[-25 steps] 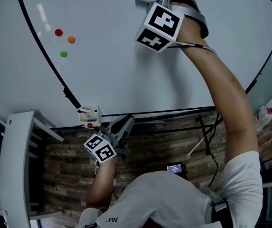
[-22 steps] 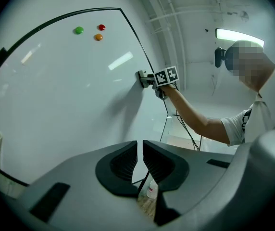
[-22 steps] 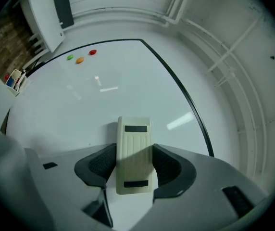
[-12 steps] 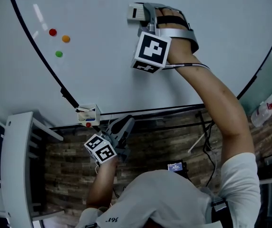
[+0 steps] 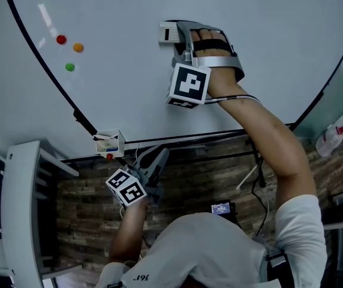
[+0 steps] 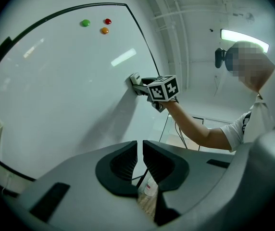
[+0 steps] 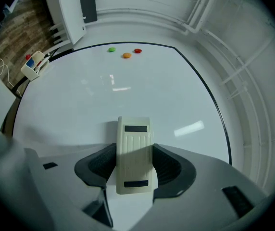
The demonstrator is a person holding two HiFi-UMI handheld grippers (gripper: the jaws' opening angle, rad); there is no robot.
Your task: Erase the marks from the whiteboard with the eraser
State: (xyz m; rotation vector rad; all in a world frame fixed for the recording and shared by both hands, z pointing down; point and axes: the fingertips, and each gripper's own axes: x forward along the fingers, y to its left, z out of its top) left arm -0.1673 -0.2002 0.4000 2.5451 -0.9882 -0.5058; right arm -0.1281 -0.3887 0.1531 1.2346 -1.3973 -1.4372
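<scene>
The right tool [image 7: 134, 167] clamps the eraser [image 7: 133, 141] flat against the whiteboard [image 7: 142, 88]. Below the whiteboard, the left tool [image 6: 140, 159] has its jaws together, empty.

Prob. office/classroom: wall-mounted whiteboard [image 5: 117, 89] w/ magnets [image 5: 69, 67], marker tray [image 5: 110, 141], wood-look floor [image 5: 207, 179].

Whiteboard [image 5: 129, 101] with three magnets [image 5: 78, 47], eraser [image 5: 168, 33]

Cream ribbed eraser [image 7: 134, 153] flat against the glossy whiteboard [image 7: 104, 105], near its middle.
</scene>
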